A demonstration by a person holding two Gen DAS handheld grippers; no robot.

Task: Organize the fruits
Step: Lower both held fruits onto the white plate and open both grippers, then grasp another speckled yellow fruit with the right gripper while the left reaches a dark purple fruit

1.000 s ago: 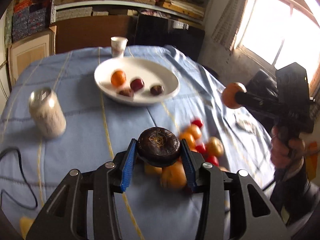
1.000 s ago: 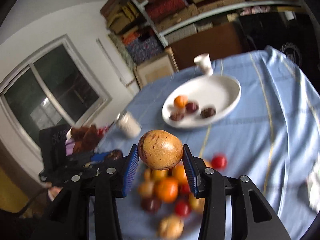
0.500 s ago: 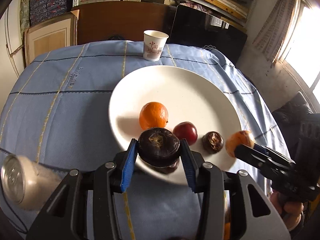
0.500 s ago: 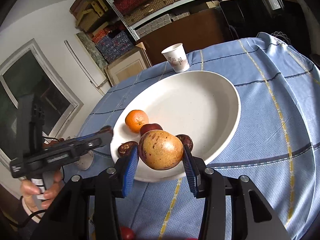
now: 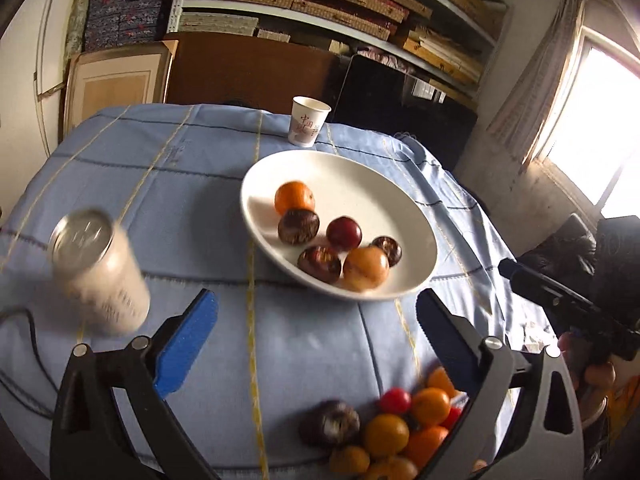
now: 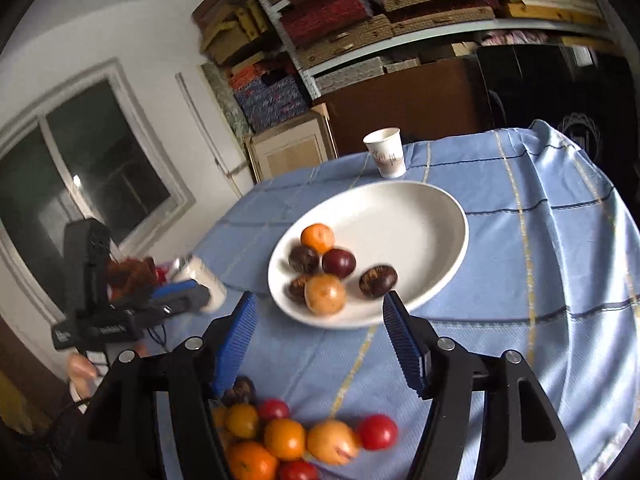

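While both your left gripper (image 5: 316, 328) and right gripper (image 6: 320, 336) are opening with nothing between them, treat the smooth, rolling loose fruits (image 6: 296, 436) at the tablecloth's near edge gently, pinching each across its middle.

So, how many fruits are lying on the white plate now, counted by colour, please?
On the white plate:
Orange, smooth: 1
Dark brown: 3
Dark red: 1
Tan-orange, speckled: 1
Total: 6

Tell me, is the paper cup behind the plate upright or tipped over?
Upright: the paper cup stands with its open mouth up, behind the plate.
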